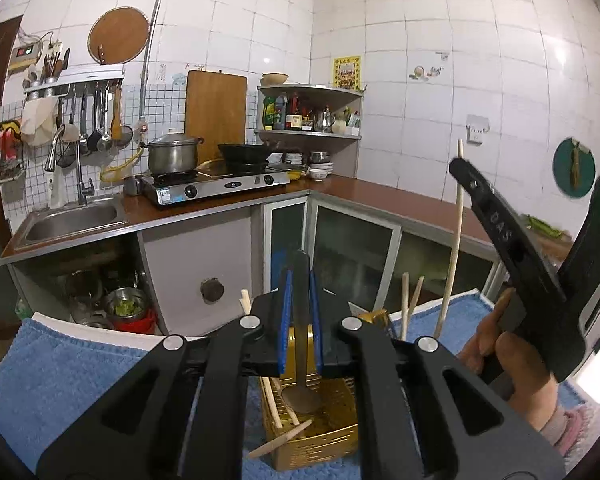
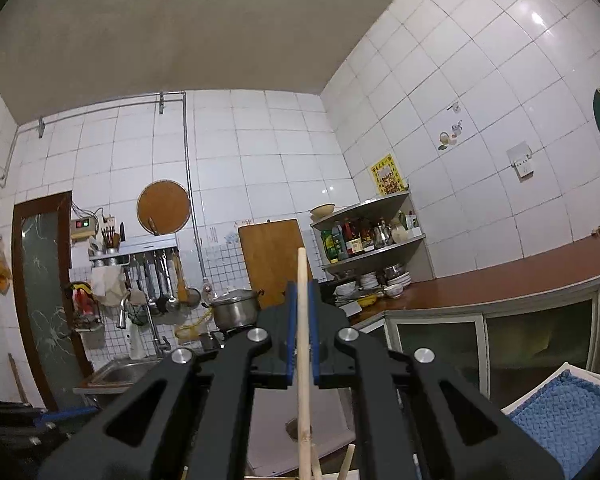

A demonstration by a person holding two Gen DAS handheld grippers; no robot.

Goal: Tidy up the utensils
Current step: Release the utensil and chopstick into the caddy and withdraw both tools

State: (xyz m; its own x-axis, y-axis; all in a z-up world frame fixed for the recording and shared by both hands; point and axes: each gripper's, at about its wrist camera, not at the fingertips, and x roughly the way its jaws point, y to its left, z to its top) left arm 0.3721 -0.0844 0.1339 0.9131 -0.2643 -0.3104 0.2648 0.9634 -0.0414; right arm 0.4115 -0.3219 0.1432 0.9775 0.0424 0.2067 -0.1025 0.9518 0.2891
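Observation:
My left gripper [image 1: 300, 312] is shut on a metal spoon [image 1: 301, 396], which hangs bowl-down inside a gold slotted utensil basket [image 1: 340, 436] on a blue towel [image 1: 60, 380]. Wooden chopsticks [image 1: 278, 442] lie in the basket and others [image 1: 405, 304] stand upright in its far part. My right gripper [image 2: 302, 320] is shut on a long wooden chopstick [image 2: 303, 380], held upright. In the left wrist view the right gripper [image 1: 460, 160] and its chopstick [image 1: 454, 240] stand to the right, the stick's lower end reaching down behind the basket.
The towel [image 2: 568, 416] covers a white table. Behind are a brown L-shaped counter [image 1: 380, 196] with a sink [image 1: 72, 224], a gas stove [image 1: 220, 188] with a pot and a wok, a corner shelf [image 1: 308, 112] of bottles and hanging utensils [image 1: 96, 120].

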